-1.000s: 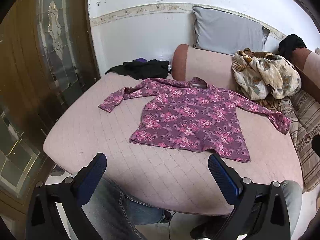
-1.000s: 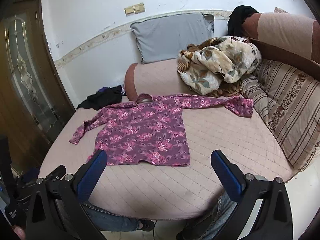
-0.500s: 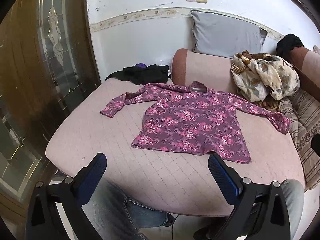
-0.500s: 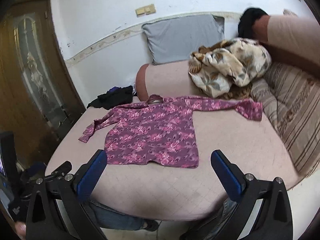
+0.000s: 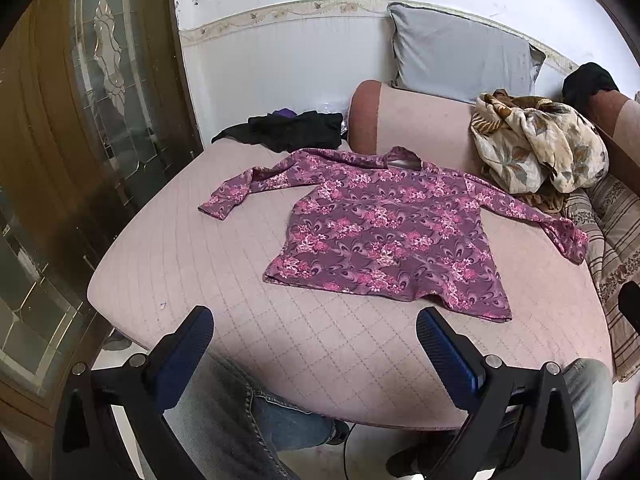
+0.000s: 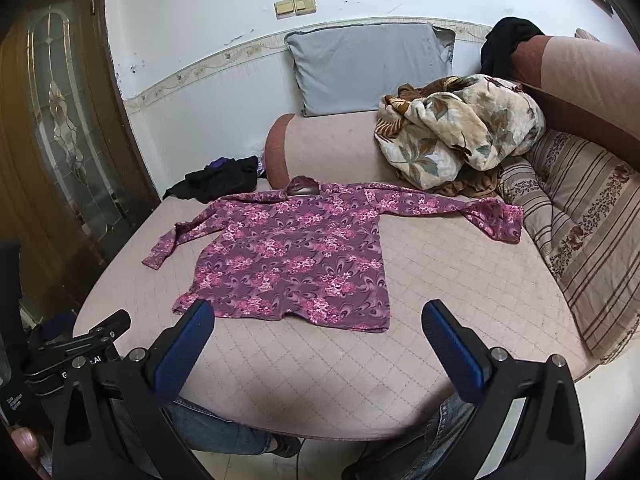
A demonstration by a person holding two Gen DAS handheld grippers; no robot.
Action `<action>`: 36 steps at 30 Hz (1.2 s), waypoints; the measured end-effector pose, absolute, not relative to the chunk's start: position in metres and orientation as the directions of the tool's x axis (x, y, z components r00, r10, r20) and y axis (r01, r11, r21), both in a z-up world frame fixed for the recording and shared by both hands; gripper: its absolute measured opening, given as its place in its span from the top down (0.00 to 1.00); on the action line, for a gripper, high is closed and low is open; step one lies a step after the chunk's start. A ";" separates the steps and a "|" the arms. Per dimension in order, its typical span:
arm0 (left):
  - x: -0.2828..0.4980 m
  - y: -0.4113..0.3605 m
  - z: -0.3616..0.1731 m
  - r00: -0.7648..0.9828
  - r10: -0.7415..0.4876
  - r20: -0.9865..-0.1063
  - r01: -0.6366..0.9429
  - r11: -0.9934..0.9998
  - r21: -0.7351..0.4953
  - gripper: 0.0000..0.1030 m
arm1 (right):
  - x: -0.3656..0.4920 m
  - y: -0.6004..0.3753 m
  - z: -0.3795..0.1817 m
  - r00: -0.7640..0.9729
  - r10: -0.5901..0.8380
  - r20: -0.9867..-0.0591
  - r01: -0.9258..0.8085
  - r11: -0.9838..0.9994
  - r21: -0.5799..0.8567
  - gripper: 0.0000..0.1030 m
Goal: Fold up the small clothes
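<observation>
A purple long-sleeved shirt with pink flowers [image 5: 384, 236] lies flat on the pink quilted sofa seat [image 5: 280, 340], both sleeves spread out, neck toward the backrest. It also shows in the right wrist view [image 6: 296, 256]. My left gripper [image 5: 316, 332] is open and empty, above the seat's front edge, short of the shirt's hem. My right gripper [image 6: 320, 328] is open and empty, its left fingertip [image 6: 200, 316] over the hem's left corner in the picture, held above it.
A dark garment [image 5: 292, 130] lies at the seat's back left. A crumpled floral blanket [image 5: 536, 148] and a grey pillow [image 5: 460, 56] sit at the back right. A striped cushion [image 6: 584, 232] lines the right side. A glass-panelled wooden door [image 5: 100, 120] stands left. The person's knees are under the front edge.
Both grippers have moved slightly forward toward the shirt and stayed open. The shirt has not moved.
</observation>
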State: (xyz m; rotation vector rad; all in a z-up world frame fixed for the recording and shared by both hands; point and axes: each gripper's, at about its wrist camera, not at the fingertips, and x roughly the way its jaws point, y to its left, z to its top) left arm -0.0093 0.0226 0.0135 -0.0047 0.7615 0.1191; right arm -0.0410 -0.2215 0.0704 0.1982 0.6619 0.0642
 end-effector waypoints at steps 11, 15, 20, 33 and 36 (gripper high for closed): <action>0.004 0.017 0.006 0.706 0.083 -0.703 -0.073 0.996 0.044 0.00 | -0.021 -0.224 0.060 0.773 0.139 -0.619 0.019 0.970 0.241 0.00; 0.007 0.015 0.003 0.702 0.075 -0.708 -0.065 0.997 0.041 0.00 | -0.019 -0.224 0.057 0.774 0.120 -0.621 0.030 0.974 0.225 0.00; 0.010 0.013 0.006 0.700 0.070 -0.711 -0.052 0.998 0.047 0.00 | -0.017 -0.223 0.057 0.773 0.114 -0.624 0.031 0.976 0.217 0.00; 0.006 0.000 0.024 0.715 0.070 -0.696 -0.026 0.997 0.074 0.00 | -0.028 -0.237 0.069 0.793 0.099 -0.601 0.051 0.972 0.227 0.00; 0.005 -0.003 0.028 0.725 0.073 -0.685 -0.024 0.996 0.081 0.00 | -0.028 -0.243 0.071 0.791 0.108 -0.602 0.054 0.968 0.244 0.00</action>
